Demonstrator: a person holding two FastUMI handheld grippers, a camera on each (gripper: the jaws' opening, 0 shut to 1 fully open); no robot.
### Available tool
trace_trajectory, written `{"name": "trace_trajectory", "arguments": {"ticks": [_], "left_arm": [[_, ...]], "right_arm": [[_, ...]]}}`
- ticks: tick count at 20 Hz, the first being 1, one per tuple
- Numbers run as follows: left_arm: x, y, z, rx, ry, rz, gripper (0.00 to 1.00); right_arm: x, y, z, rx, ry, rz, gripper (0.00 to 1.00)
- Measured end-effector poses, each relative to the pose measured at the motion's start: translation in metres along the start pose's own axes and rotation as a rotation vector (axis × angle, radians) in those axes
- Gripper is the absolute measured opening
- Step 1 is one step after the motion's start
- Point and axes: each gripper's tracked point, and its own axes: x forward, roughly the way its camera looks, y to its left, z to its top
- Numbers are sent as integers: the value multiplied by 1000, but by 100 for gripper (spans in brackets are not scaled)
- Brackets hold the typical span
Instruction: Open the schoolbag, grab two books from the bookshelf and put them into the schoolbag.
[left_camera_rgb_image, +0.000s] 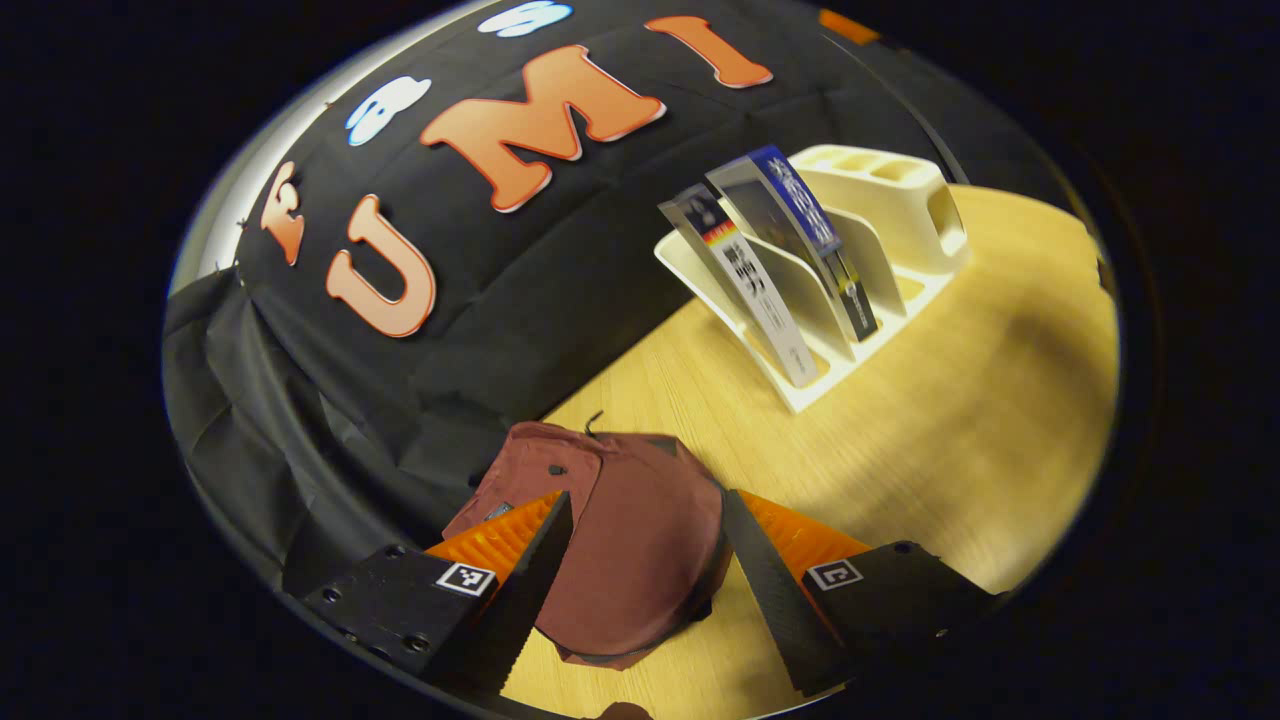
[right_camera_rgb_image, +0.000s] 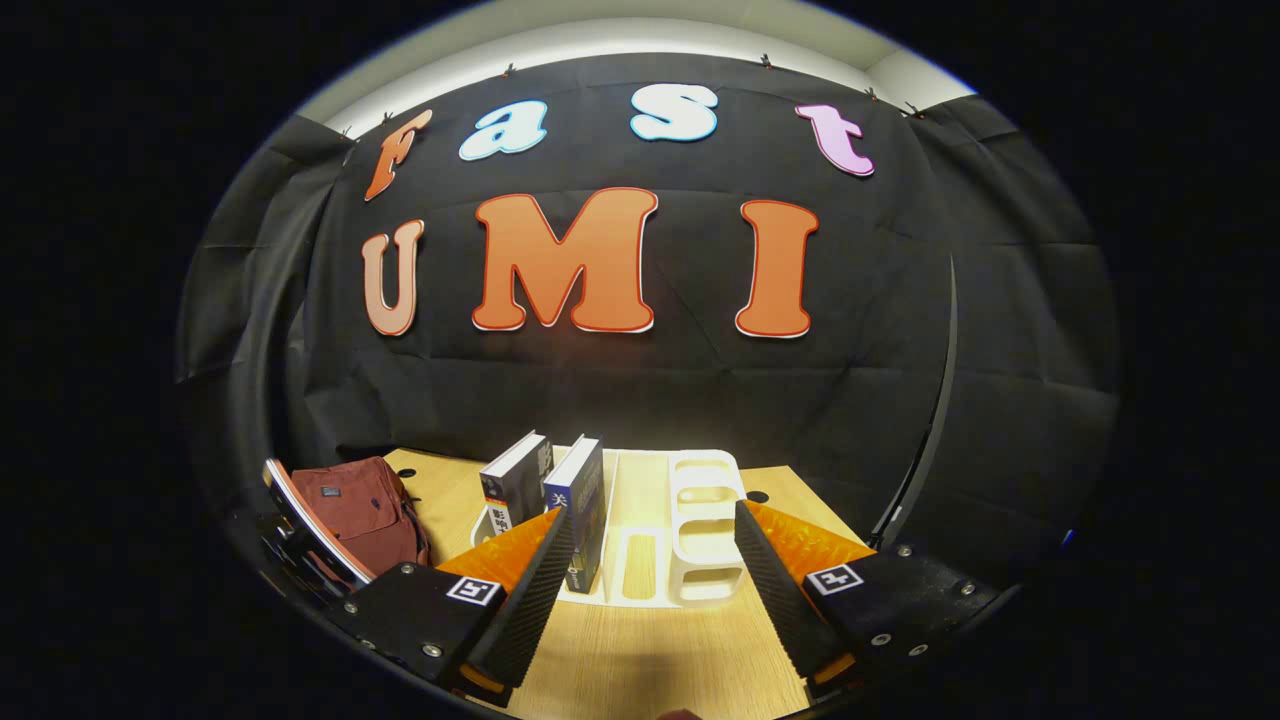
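Beneath my left claw (left_camera_rgb_image: 645, 560), spread wide and gripping nothing, the maroon schoolbag (left_camera_rgb_image: 630, 540) lies on the desk (left_camera_rgb_image: 950, 420) against the booth's black wall. My right claw (right_camera_rgb_image: 650, 570) also hangs released, facing the white bookshelf (right_camera_rgb_image: 690, 540), where two books (right_camera_rgb_image: 585, 500) stand upright in its left slots.

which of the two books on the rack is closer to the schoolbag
The grey-spined book: in the right gripper view it stands on the rack's bag-side end, with the blue-spined book on its far side from the schoolbag.
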Motion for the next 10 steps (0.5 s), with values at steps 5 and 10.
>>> {"name": "trace_trajectory", "arguments": {"ticks": [5, 10], "left_arm": [[29, -12, -48, 145, 110, 13, 97], [34, 1, -65, 202, 165, 92, 95]], "right_arm": [[3, -11, -3, -1, 4, -14, 95], [6, -20, -3, -1, 5, -19, 95]]}}
